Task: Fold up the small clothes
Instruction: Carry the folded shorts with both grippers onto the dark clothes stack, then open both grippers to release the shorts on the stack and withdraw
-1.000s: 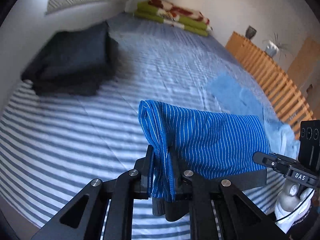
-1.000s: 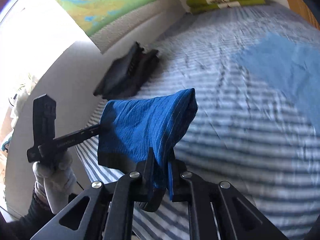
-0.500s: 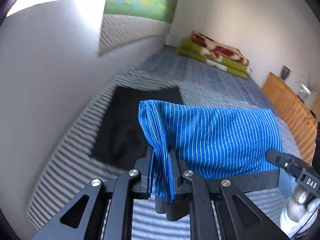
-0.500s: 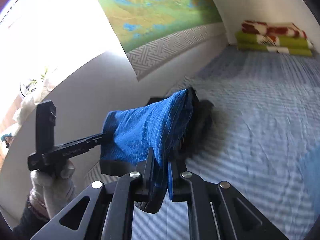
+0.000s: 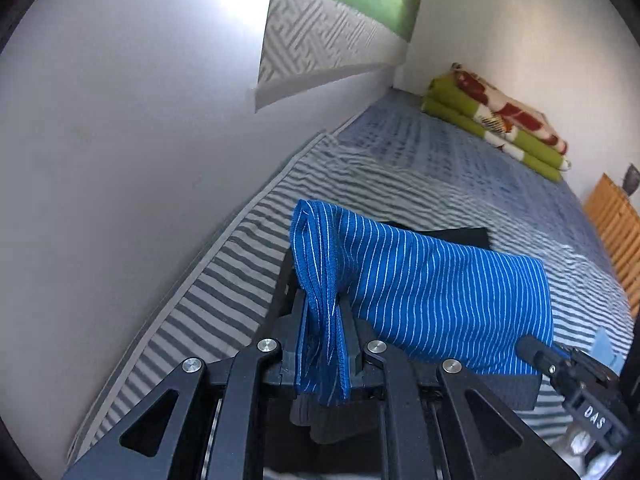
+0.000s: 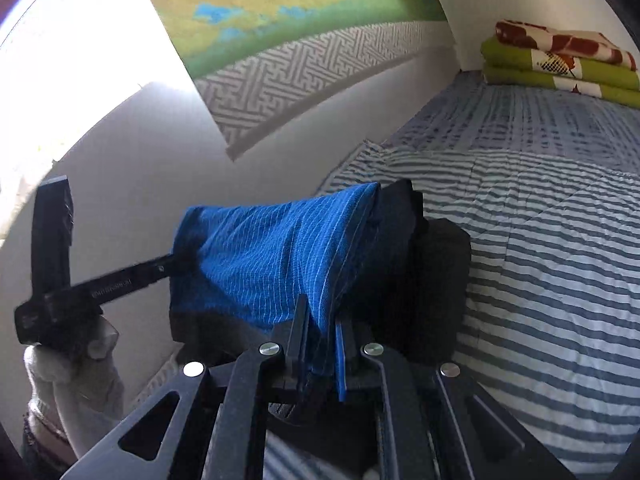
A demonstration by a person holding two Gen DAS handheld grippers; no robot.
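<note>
Carrying looks like the step in hand: a folded blue striped garment (image 5: 432,296) hangs stretched between the two grippers, clear of the bed. The left gripper (image 5: 322,344) is clamped on one bunched end at the lower middle of the left wrist view, and the right gripper (image 6: 322,328) is pinched on the other end at the lower middle of the right wrist view. Each tool also shows in the other's camera: the right one at the lower right edge of the left view, the left one at the left of the right view, held by a gloved hand (image 6: 72,376).

Just behind the blue cloth lies a dark folded pile (image 6: 424,276), at the centre of the right view and peeking above the cloth in the left view. My guess is that the blue piece is bound for that pile. That would call for lowering both ends level, so the fold does not slip open, and letting go together.

Underneath is a bed with a grey and white striped cover (image 6: 540,280), slightly wrinkled. A pale wall (image 5: 120,160) runs along the left of both views, with a patterned panel (image 6: 304,80) and a green and yellow picture above it. At the upper right, a green and red folded blanket (image 5: 500,124) sits at the far end, and wooden slats (image 5: 616,220) show at the right edge of the left view.
</note>
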